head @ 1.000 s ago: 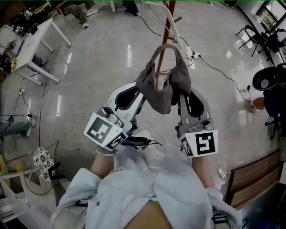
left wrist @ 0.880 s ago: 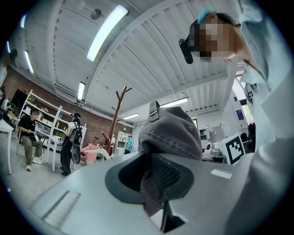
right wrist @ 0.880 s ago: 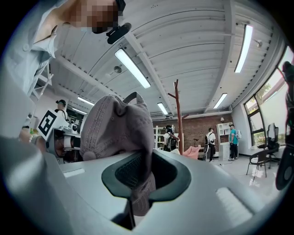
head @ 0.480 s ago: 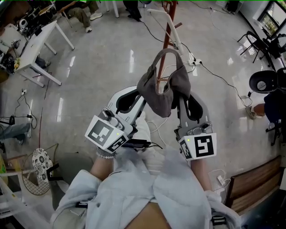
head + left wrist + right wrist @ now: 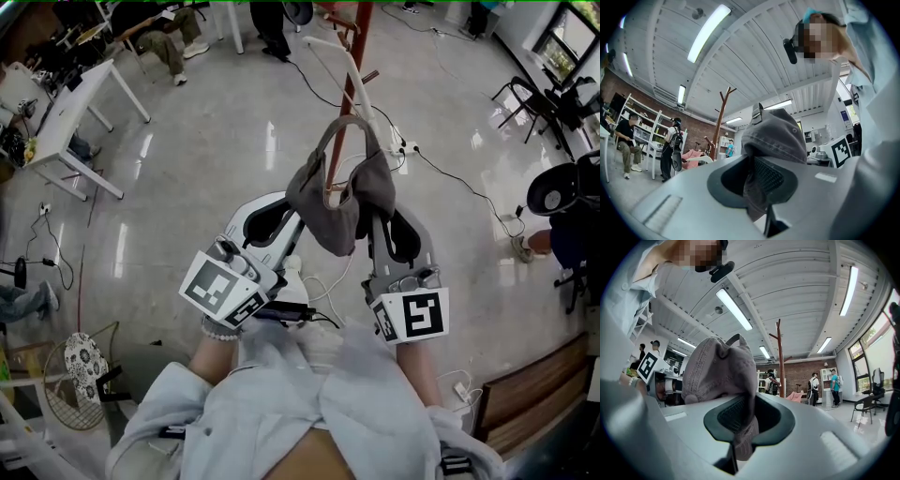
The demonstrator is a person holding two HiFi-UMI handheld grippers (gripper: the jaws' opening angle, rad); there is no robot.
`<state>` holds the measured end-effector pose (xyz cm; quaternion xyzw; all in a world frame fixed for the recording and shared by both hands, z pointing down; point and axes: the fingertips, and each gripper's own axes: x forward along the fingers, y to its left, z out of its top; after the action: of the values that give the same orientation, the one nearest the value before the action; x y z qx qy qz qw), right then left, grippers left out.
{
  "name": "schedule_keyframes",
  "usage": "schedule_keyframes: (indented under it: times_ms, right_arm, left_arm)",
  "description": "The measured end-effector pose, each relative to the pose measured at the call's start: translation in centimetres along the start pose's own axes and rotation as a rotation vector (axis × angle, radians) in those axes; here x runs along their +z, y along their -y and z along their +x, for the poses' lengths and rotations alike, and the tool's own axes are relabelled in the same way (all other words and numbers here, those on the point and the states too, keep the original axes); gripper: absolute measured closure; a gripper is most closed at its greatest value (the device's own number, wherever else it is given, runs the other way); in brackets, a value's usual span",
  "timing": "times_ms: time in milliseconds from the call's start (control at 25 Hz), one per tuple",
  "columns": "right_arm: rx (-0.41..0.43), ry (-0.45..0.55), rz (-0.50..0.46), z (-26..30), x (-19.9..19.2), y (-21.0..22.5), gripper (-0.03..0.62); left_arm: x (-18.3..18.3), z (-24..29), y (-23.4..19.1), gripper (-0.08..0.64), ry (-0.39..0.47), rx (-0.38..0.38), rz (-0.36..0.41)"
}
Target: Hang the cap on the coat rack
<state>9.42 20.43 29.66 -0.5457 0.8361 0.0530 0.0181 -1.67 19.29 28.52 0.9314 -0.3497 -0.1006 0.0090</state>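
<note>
Both jaws are shut tight on the cap (image 5: 339, 199). The left gripper (image 5: 757, 190) pinches the cloth on one side of the cap. The right gripper (image 5: 743, 427) pinches the cloth on the other side. So the cap hangs in the air between the two, right at the tips of the jaws, stretched from side to side. Its soft top sags down in the middle. Its back strap (image 5: 352, 122) stands up like a little arch, on the side away from the person.

The rack (image 5: 354, 80) is a thin brown pole. It stands on the floor straight ahead, past the cap and not touching it. From the head view the pole seems to run up behind the strap arch. In the left gripper view the pole stands to the left of the cap. In the right gripper view it stands to the right of the cap. That means the pole is in the middle, in front of both hands, and I think no hand is closer than the other.

Short pegs (image 5: 727, 93) stick out near the top of the pole. In both gripper views they sit higher than the cap. So I think the cap has to go forward and up, with both hands moving together, until the strap arch can slip over a peg. The cap is not on the rack yet.
</note>
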Motion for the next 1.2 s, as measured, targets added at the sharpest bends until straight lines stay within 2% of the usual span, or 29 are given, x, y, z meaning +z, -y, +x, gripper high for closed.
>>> schedule_keyframes:
  times_ms: [1200]
  right_arm:
    - [-0.143, -0.062, 0.011, 21.6, -1.9, 7.5, 0.545]
  left_arm:
    - [-0.5, 15.0, -19.4, 0.523, -0.028, -0.122, -0.053]
